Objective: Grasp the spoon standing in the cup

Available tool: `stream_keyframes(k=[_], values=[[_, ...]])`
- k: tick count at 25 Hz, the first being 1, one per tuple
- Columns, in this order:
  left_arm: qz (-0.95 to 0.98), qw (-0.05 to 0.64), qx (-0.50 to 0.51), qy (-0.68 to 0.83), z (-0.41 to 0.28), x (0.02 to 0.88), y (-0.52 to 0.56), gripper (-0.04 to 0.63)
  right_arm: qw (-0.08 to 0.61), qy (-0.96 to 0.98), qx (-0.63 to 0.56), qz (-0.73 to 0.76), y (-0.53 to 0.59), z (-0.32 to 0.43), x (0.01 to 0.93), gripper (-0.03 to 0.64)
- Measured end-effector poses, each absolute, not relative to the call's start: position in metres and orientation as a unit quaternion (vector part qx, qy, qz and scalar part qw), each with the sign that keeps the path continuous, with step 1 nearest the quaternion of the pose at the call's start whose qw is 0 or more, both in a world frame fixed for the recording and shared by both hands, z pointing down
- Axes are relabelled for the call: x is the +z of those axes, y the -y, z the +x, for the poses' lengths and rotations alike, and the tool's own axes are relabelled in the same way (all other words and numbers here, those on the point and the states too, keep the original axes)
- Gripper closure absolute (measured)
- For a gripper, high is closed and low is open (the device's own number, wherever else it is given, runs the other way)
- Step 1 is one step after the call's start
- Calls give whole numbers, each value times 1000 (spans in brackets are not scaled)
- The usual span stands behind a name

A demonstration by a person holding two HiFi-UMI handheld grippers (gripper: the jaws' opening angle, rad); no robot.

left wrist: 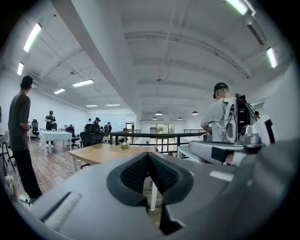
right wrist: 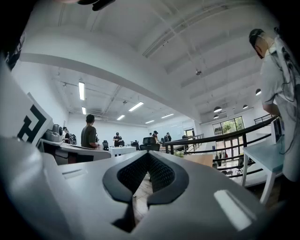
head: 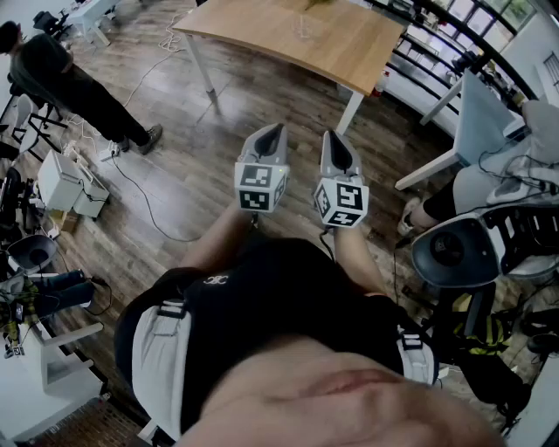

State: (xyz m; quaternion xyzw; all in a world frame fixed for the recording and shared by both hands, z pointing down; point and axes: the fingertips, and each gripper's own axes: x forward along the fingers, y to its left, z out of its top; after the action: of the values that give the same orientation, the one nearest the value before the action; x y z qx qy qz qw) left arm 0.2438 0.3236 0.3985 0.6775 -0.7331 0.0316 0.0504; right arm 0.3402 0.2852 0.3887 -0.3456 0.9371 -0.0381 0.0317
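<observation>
My left gripper (head: 278,128) and right gripper (head: 334,135) are held side by side in front of the person's chest, above a wooden floor, both pointing at a wooden table (head: 349,44). In the left gripper view the fingertips of the left gripper (left wrist: 148,154) meet with nothing between them. It is the same for the right gripper (right wrist: 149,153). The table (left wrist: 101,152) stands well ahead, out of reach. A small clear object (head: 303,26) and a little plant (left wrist: 124,146) stand on it. No cup or spoon can be made out at this distance.
A person in dark clothes (head: 74,83) stands at the left beside cables (head: 144,196) on the floor. A person in white (left wrist: 222,119) stands at the right by a white desk (head: 476,122) and an office chair (head: 458,249). A black railing (left wrist: 154,136) runs behind the table.
</observation>
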Motion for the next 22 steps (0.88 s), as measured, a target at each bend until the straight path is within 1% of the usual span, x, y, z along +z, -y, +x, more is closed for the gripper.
stream_keyframes(k=[12,17,22], values=[[679,63,37,730,227,409,-310,583,31,-939,-59,-338,-274,319,396,617],[688,68,38,721,201,409,-287,583,19,-938,-66,-341,-259,289,400,617],[696,73,26,714,159,402,-266,583,16,-932,-57,-357,-242,248,391,617]])
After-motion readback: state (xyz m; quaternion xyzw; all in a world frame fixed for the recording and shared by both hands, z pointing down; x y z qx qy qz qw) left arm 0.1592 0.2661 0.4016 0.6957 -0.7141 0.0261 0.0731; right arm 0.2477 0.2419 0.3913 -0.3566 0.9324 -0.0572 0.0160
